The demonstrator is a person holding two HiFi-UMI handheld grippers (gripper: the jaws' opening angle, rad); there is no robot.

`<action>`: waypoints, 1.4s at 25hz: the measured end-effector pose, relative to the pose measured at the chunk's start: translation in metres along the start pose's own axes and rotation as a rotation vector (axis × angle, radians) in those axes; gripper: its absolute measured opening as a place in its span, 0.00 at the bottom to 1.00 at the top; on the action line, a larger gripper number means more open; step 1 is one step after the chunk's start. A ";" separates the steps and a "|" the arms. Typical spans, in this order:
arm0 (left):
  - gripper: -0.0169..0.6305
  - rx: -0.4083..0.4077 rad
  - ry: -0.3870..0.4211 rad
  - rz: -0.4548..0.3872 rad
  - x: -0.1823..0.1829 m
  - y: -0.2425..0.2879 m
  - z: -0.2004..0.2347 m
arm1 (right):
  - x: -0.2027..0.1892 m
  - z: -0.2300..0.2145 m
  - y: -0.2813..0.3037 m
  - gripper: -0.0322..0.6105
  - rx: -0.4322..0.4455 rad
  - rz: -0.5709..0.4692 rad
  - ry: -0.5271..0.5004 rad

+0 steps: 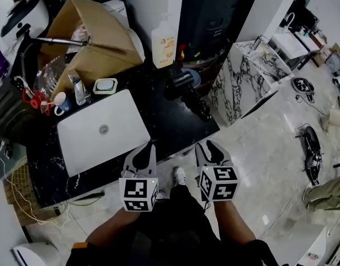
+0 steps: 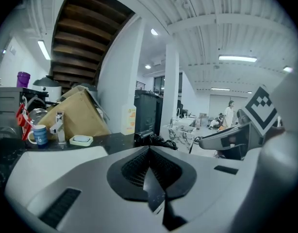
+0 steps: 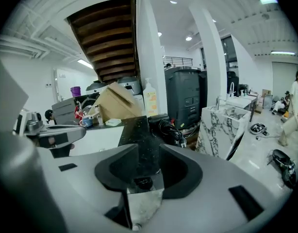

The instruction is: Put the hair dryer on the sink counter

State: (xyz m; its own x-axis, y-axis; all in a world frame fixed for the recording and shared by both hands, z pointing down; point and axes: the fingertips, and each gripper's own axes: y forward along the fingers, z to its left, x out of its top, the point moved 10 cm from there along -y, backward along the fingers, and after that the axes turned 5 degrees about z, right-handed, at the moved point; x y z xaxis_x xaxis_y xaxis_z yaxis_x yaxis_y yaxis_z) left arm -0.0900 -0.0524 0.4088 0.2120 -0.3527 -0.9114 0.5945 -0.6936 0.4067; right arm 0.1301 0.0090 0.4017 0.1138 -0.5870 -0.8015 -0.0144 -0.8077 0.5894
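Black hair dryer (image 1: 180,83) lies on counter (image 1: 159,118) near bottle (image 1: 163,44) and laptop (image 1: 103,131).

Closed white laptop (image 1: 102,131), flat, logo facing up. Just behind it, a small white dish (image 1: 105,85) with a pale blue insert, beside a chrome faucet (image 1: 77,91). Further left, a white mug (image 1: 61,103) with a blue band, touching a red-handled item (image 1: 32,100) too small to identify. Behind these, a large open cardboard box (image 1: 92,37), tilted. Upright pump bottle (image 1: 163,43) with an orange label against the white pillar; tall dark cabinet (image 1: 206,15) to its right. Black-veined marble stand (image 1: 242,76) on the pale floor, with a coiled cable (image 1: 303,85) beyond. Far off, a standing person in white (image 2: 230,113).
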 end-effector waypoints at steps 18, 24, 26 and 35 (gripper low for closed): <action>0.04 -0.102 0.030 -0.029 -0.024 -0.057 -0.032 | -0.058 0.031 -0.081 0.09 -0.073 -0.097 0.099; 0.04 -0.142 0.050 -0.021 -0.026 -0.051 -0.046 | -0.064 0.023 -0.087 0.07 -0.080 -0.107 0.134; 0.04 -0.148 0.058 -0.020 -0.025 -0.050 -0.048 | -0.067 0.021 -0.087 0.07 -0.082 -0.102 0.149; 0.04 -0.160 0.067 -0.020 -0.021 -0.044 -0.055 | -0.066 0.014 -0.088 0.07 -0.090 -0.096 0.156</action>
State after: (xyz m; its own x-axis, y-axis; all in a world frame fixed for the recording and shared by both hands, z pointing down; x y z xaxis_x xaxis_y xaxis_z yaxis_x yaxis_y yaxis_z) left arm -0.0779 0.0200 0.4065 0.2467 -0.2936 -0.9236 0.7141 -0.5892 0.3780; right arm 0.1103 0.1179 0.4018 0.2630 -0.4862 -0.8333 0.0915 -0.8473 0.5232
